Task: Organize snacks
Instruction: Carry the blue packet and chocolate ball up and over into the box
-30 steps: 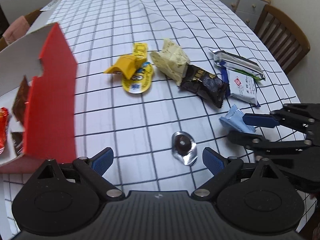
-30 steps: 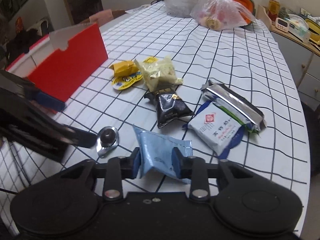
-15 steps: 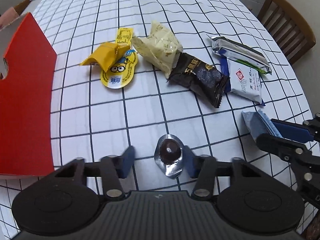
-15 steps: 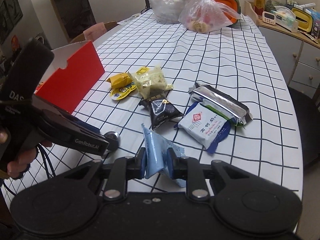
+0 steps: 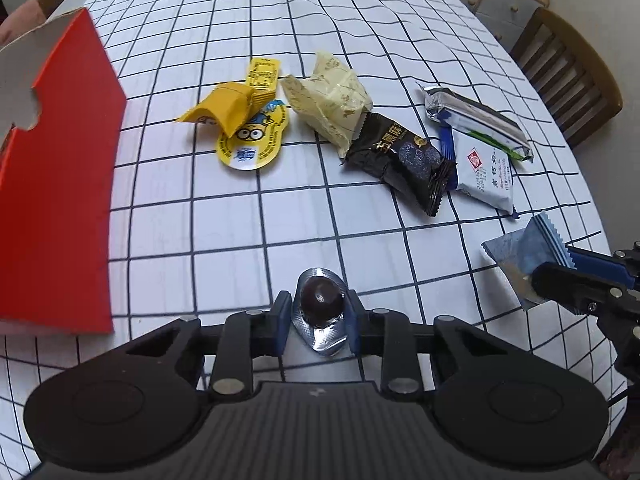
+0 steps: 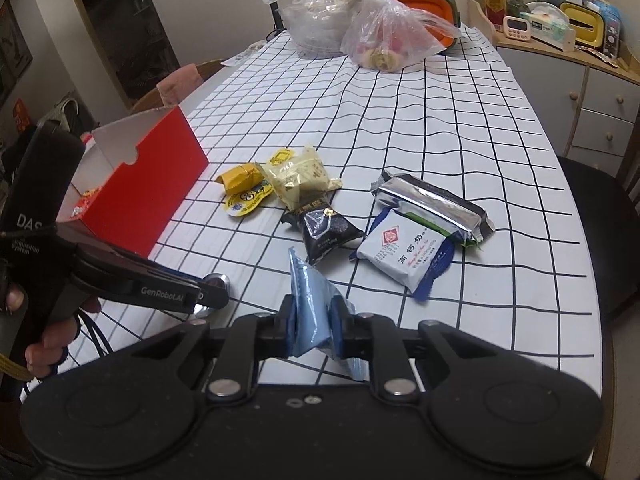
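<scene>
**Both tools closing on snacks above the checked worktop**

Since the earlier frame, the left tool (image 5: 316, 322) has narrowed from wide open around the foil-cupped chocolate (image 5: 321, 312), and its jaws are closing at this moment, with the blue pads now touching the foil edges on both sides. The chocolate sits between the fingertips, on the worktop (image 5: 240, 248), near the red box (image 5: 56, 184) that stands at the left. The right tool (image 6: 313, 330) is clamped shut on the light blue packet (image 6: 310, 308), which is tilted upright between its pads and raised off the cloth; in the left wrist view this packet (image 5: 524, 254) appears at the right edge. Beyond both tools lie, from left to right, a yellow cartoon packet (image 5: 244, 128), a cream wrapper (image 5: 332, 100), a black packet (image 5: 404, 160), a white-and-blue packet (image 5: 484, 176) and a silver packet (image 5: 476, 118). A hand (image 6: 48, 328) grips the left tool's handle.
</scene>
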